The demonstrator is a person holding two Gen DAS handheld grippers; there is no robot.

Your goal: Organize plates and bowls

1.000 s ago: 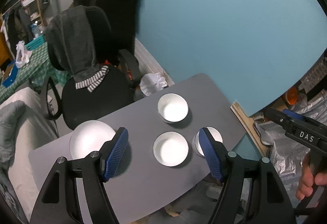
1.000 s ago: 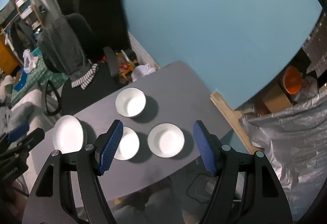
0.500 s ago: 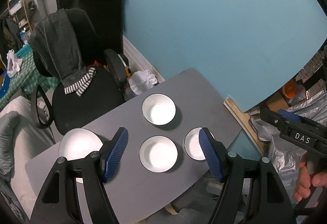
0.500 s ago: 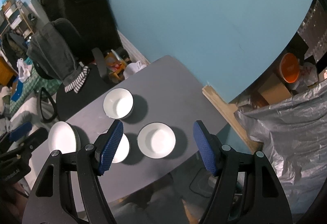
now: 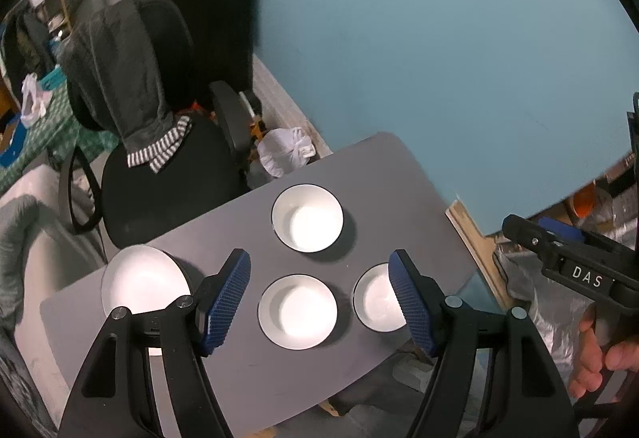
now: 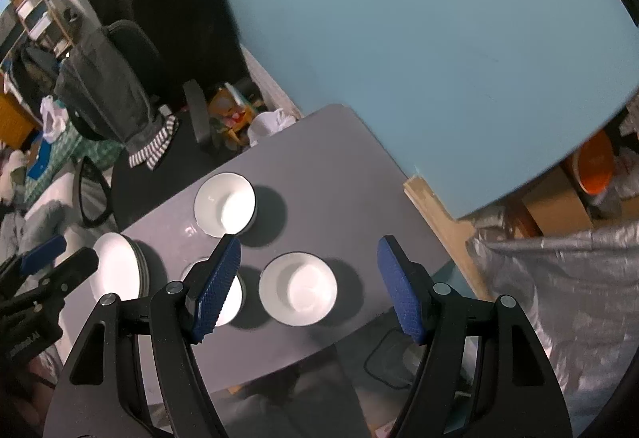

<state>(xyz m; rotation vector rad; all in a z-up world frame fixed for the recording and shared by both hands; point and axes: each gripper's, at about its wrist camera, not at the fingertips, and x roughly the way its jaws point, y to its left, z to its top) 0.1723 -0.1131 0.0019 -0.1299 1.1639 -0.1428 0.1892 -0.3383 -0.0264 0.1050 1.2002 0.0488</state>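
Three white bowls stand on the grey table (image 5: 383,174): a far bowl (image 5: 307,218), a middle bowl (image 5: 297,312) and a right bowl (image 5: 373,298) partly behind my finger. A stack of white plates (image 5: 139,278) sits at the table's left end. My left gripper (image 5: 319,258) hangs open high above the middle bowl, holding nothing. In the right wrist view my right gripper (image 6: 308,240) is open and empty above the right bowl (image 6: 297,288). The middle bowl (image 6: 233,302) is half hidden by its left finger. The far bowl (image 6: 225,204) and the plates (image 6: 116,266) lie beyond.
A black office chair (image 5: 159,174) draped with grey clothing stands behind the table. A white bag (image 5: 283,152) lies on the floor by the blue wall (image 5: 439,38). A wooden plank (image 6: 443,222) and silver sheeting (image 6: 559,298) lie to the right. A hand (image 5: 599,354) grips the other gripper's handle.
Both grippers have drifted sideways over the table and sunk a little, so the bowls look slightly larger and sit further left and lower. Neither jaw has changed its width.
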